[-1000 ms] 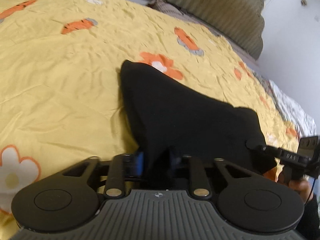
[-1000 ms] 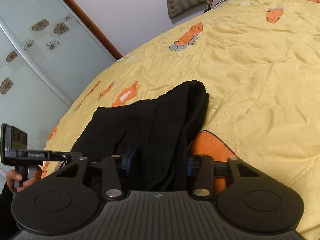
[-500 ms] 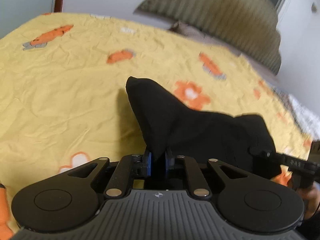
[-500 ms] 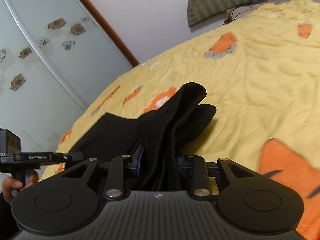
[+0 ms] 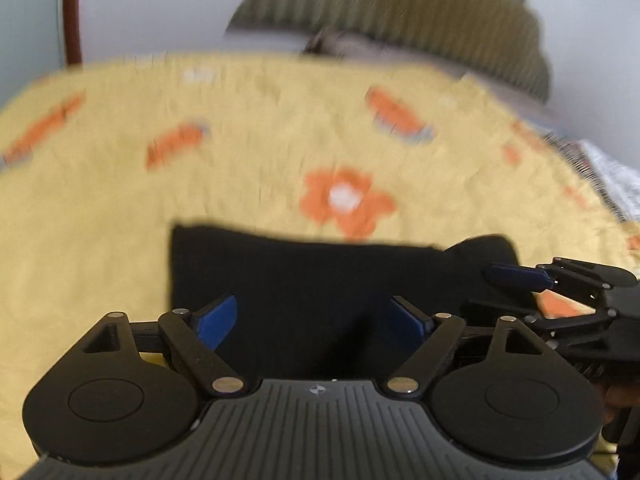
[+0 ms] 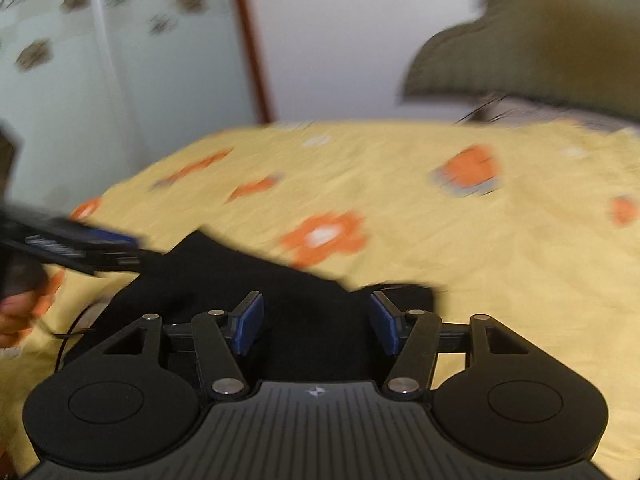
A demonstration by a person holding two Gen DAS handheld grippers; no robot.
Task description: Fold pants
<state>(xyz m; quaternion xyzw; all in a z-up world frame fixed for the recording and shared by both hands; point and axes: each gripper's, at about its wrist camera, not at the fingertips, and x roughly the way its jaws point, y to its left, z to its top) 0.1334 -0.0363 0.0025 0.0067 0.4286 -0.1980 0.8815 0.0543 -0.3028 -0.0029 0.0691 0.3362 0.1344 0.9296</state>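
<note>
The black pants (image 5: 312,276) lie folded in a flat dark slab on the yellow flowered bedspread (image 5: 120,208). My left gripper (image 5: 312,320) hovers over their near edge. Its jaws are opening wide, and the blue pads (image 5: 216,318) touch no cloth. In the right wrist view the pants (image 6: 288,292) lie under my right gripper (image 6: 316,322), whose jaws are also opening with the pads (image 6: 248,320) clear of the fabric. Each gripper shows in the other's view: the right gripper (image 5: 508,284) at the pants' right end, the left gripper (image 6: 108,248) at their left end. Both views are motion-blurred.
An olive ribbed headboard (image 5: 400,12) and a pillow (image 5: 352,42) stand at the far end of the bed. A glass sliding door with flower prints (image 6: 80,60) and a brown frame (image 6: 252,40) are to the left. The person's hand (image 6: 16,316) holds the left gripper.
Both grippers were shut on the raised pants and have let go, jaws spreading wide. The pants dropped from a peaked fold to a flat slab, and both grippers drew back.
</note>
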